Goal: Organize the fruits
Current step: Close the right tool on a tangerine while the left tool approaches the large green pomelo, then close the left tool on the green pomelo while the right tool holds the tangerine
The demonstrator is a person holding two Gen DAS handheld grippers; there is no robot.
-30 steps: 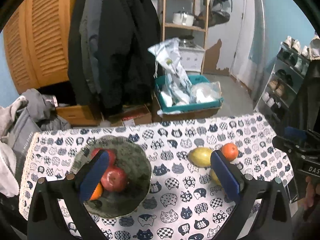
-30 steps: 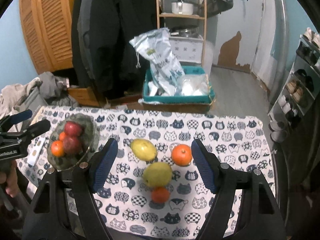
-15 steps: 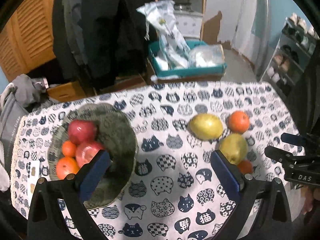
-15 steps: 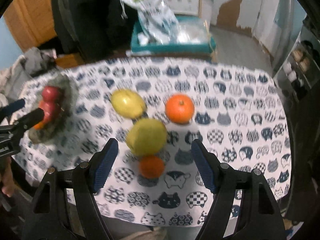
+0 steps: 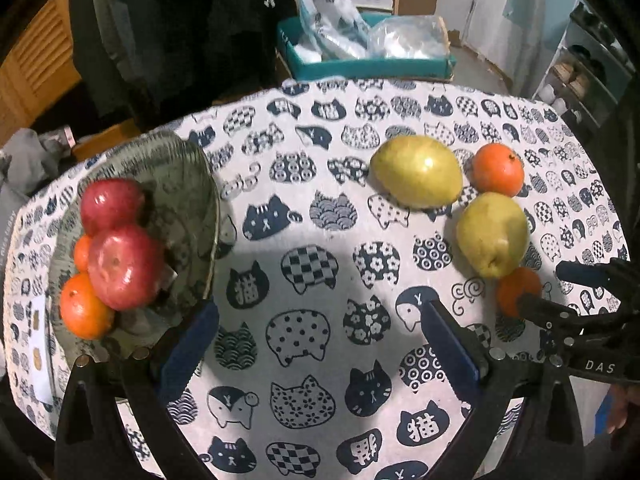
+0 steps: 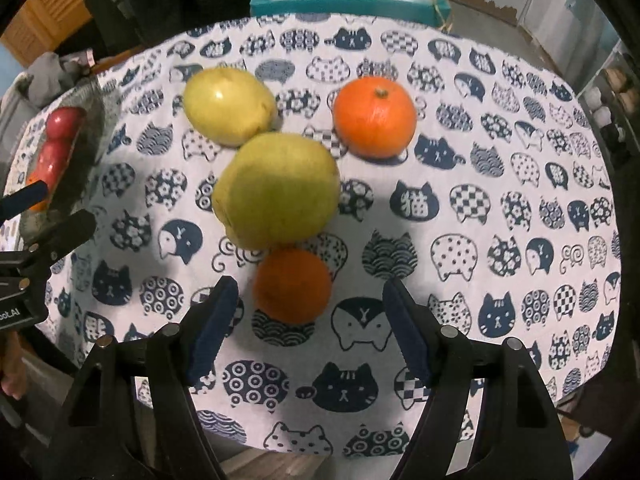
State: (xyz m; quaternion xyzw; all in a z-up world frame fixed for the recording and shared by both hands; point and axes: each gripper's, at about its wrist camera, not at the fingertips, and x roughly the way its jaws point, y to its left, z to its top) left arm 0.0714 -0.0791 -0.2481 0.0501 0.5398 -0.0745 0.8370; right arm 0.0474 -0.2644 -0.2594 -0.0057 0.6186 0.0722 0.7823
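Note:
In the left wrist view a grey-green bowl [image 5: 184, 184] at the left holds two red apples [image 5: 124, 266] and two small oranges [image 5: 82, 312]. My left gripper [image 5: 320, 320] hangs open over bare cloth beside the bowl. Loose on the cloth to the right lie a yellow pear [image 6: 228, 106], a big orange [image 6: 376, 118], a green pear [image 6: 276, 188] and a small orange [image 6: 292, 286]. My right gripper [image 6: 310, 292] is open, its blue pads on either side of the small orange, not touching it. Each gripper shows at the edge of the other's view.
A cat-print cloth [image 5: 320, 260] covers the table; its near edge [image 6: 280, 452] lies just below my right gripper. Behind the table stand a teal box of plastic bags [image 5: 360, 64], dark coats [image 5: 180, 20] and a shoe rack [image 5: 580, 72]. A white card [image 5: 40, 340] lies left of the bowl.
Both grippers have sunk toward the table and tipped downward, so the fruit looks much larger. The small orange now sits between my right gripper's pads. Neither pair of jaws has changed width.

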